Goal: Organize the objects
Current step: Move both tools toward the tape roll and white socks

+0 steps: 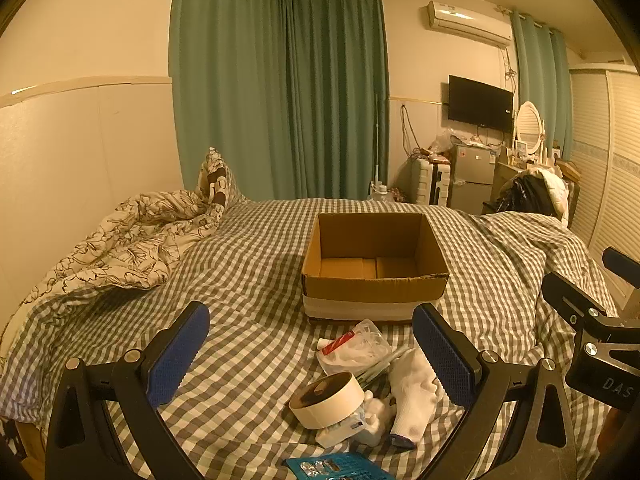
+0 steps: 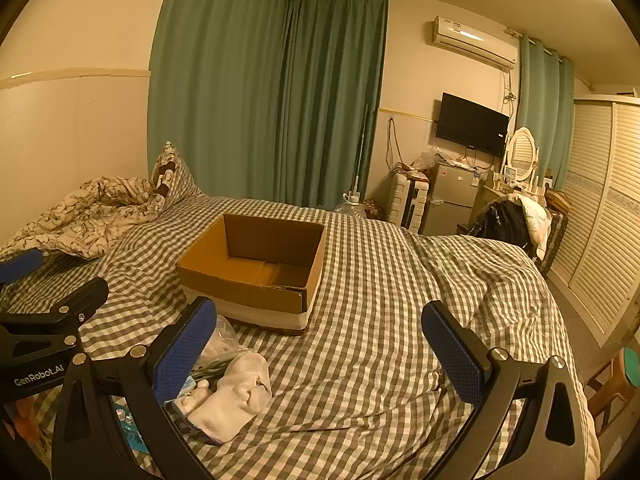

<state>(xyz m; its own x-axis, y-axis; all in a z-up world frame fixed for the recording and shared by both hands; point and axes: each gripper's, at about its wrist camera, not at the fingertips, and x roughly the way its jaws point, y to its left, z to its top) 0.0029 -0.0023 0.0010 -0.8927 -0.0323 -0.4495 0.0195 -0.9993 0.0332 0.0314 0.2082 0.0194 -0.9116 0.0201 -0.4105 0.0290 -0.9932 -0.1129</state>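
An open, empty cardboard box (image 1: pixel 374 266) sits on the checkered bed; it also shows in the right wrist view (image 2: pixel 256 268). In front of it lies a small pile: a roll of white tape (image 1: pixel 326 400), a clear plastic bag with a red label (image 1: pixel 354 346), several pens (image 1: pixel 380 368), a white sock (image 1: pixel 414 398), a small white figure (image 1: pixel 374 412) and a blue blister pack (image 1: pixel 336 468). My left gripper (image 1: pixel 312 360) is open above the pile. My right gripper (image 2: pixel 320 354) is open and empty, with the sock (image 2: pixel 234 398) beside its left finger.
A crumpled floral quilt (image 1: pixel 132 236) lies at the bed's far left. Green curtains, a small fridge (image 1: pixel 474 176), a suitcase and a dressing table stand beyond the bed. Louvred wardrobe doors (image 2: pixel 600 220) line the right side.
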